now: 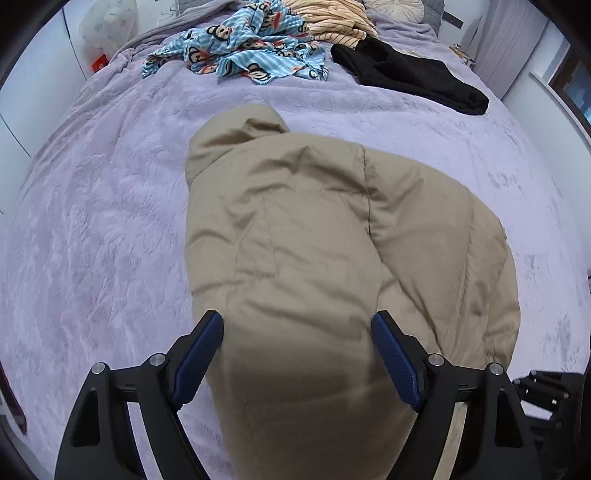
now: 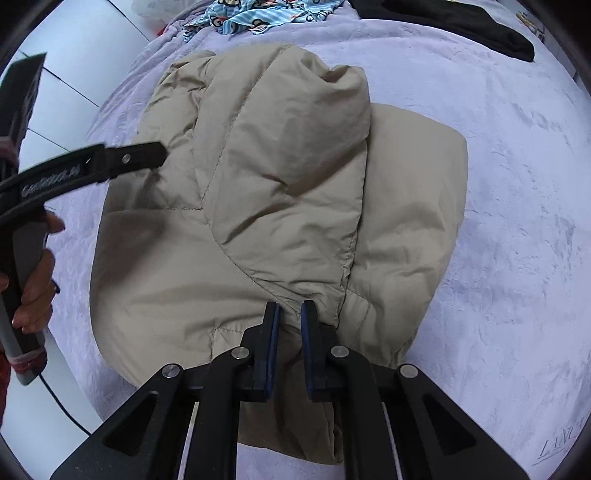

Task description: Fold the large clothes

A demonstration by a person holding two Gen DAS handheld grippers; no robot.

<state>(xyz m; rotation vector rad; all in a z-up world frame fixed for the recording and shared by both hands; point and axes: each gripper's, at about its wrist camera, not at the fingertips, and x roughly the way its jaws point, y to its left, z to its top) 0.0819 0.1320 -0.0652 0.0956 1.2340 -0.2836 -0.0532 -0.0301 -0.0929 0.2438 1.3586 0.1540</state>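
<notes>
Beige quilted puffer jacket point(image 2: 280, 206) bunched on plush lilac bedspread point(image 1: 92, 221); right tool point(image 2: 290, 314) pinching its fabric, left tool point(image 1: 297, 325) spread wide.

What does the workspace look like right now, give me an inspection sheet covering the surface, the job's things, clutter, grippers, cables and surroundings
Surface: lavender plush bedspread, wrinkled.
Job's things: beige puffer jacket lying partly folded in the middle of the bed.
Clutter: blue monkey-print garment, striped peach garment and black garment at the far end.
Grippers: left gripper open, fingers straddling the jacket; right gripper nearly closed, pinching a jacket fold.
Cables: thin dark cable below the left hand.
Surroundings: white wall panels on the left; window on the right.
</notes>
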